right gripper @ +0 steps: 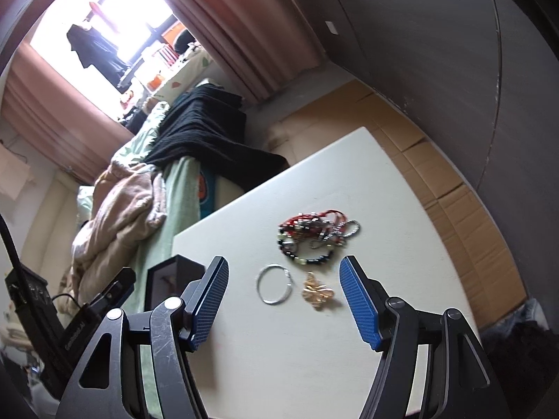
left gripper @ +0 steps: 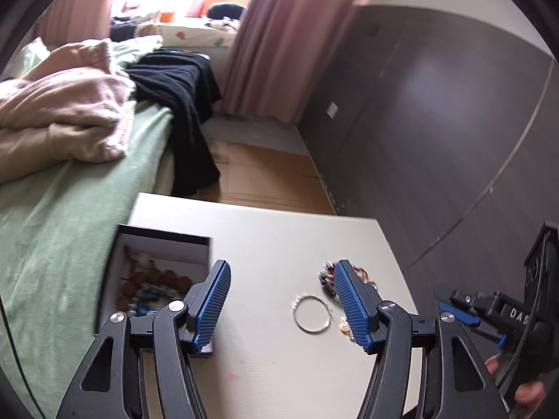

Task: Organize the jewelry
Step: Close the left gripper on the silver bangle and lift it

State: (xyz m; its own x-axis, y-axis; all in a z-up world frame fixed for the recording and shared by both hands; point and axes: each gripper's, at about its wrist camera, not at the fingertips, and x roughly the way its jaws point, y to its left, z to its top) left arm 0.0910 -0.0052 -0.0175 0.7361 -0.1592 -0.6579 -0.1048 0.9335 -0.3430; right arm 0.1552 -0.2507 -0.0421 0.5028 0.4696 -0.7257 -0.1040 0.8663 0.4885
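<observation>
Jewelry on the white table (right gripper: 349, 181) as I hover both tools above it: a silver ring (right gripper: 274, 288), a gold charm (right gripper: 318, 293) and a heap of beaded bracelets (right gripper: 316, 237). My left gripper (left gripper: 283, 300) and right gripper (right gripper: 284, 296) hang with jaws spread, holding nothing. Black box (left gripper: 164, 241) of beads sits near the table's bed-side edge.

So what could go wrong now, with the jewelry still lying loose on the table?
1. The beaded bracelets lie tangled in one pile; lifting one may drag the others along.
2. The silver bangle and gold butterfly piece are thin and flat, so the open right claw might slip off them.
3. The box sits near the table edge by the bed; a nudge could tip it.
</observation>
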